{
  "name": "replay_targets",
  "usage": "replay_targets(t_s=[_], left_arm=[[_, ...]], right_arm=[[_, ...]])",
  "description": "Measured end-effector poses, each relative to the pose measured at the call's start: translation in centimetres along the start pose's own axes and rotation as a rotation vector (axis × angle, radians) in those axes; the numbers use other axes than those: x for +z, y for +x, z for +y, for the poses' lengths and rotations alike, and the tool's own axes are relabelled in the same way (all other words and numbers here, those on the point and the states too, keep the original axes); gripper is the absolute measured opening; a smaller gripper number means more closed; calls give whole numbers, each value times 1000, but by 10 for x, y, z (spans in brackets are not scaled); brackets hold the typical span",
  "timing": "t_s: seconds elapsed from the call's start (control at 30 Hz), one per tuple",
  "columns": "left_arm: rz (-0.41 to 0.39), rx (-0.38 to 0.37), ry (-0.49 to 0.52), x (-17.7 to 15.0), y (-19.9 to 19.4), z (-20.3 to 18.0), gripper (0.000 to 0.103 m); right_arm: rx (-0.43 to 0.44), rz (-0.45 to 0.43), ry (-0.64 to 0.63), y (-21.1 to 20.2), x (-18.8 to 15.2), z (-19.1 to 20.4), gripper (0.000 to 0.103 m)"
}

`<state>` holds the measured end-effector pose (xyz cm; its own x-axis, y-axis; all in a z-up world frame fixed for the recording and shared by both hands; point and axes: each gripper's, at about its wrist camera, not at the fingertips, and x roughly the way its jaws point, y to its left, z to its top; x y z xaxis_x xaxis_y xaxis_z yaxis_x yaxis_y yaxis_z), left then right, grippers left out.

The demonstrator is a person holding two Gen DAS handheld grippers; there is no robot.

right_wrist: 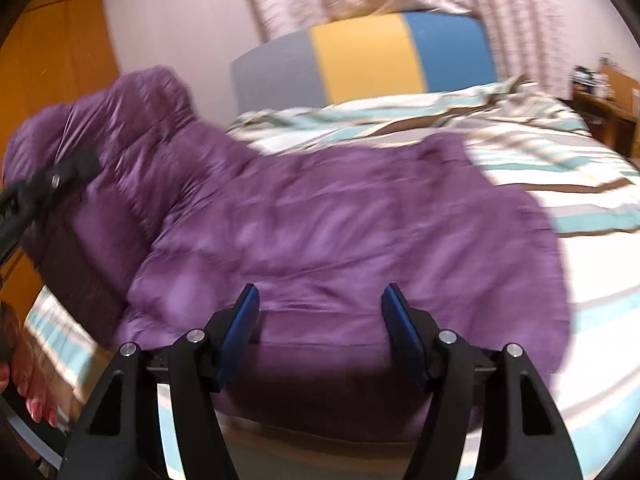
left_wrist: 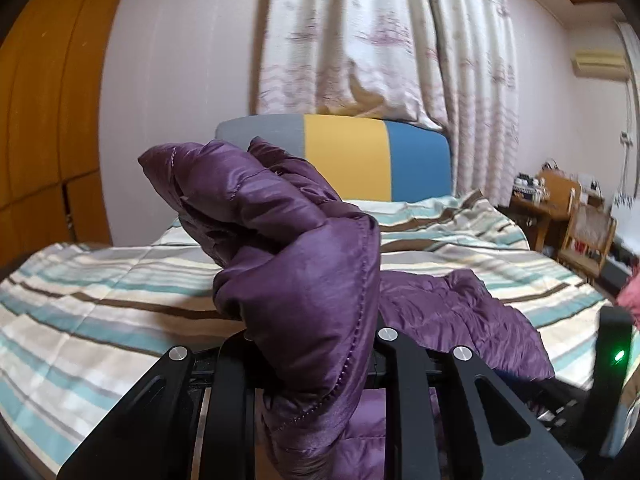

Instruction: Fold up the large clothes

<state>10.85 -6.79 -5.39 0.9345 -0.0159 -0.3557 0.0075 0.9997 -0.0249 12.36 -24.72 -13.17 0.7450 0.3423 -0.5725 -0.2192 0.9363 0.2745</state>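
A purple quilted down jacket lies spread on the striped bed. My left gripper is shut on a bunched part of the jacket and holds it lifted above the bed; its fingertips are hidden by the fabric. In the right wrist view the left gripper shows at the far left, raising that side of the jacket. My right gripper is open and empty, its blue pads just above the jacket's near edge.
The bed has a grey, yellow and blue headboard against a curtained wall. A wooden wardrobe stands at the left. A wooden desk and chair stand at the right of the bed. The right gripper's body shows at the right edge.
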Motion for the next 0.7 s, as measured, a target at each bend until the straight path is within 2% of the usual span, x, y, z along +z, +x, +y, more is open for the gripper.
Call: replay_targets(t_s=[0.2,0.3,0.43,0.53,0.7], left_arm=[[1,-6,56,3,6,-19,21],[1,-9,120,1,9,-34,21],[7,-22,202,-2,15,-58,21],[10,-43,263,-5,21,-79,21],[17,-88,335,-12,31,-108,21]], right_arm=[[-148,-66,55,-34,4,-49,64],[-229,-102,76,-50,5,-70,65],[-432,-104,110,-64,-1,-101,65],[-550,-83,140,-68,-1,-126,65],[-607,-90,152,-75,-3,-137,65]])
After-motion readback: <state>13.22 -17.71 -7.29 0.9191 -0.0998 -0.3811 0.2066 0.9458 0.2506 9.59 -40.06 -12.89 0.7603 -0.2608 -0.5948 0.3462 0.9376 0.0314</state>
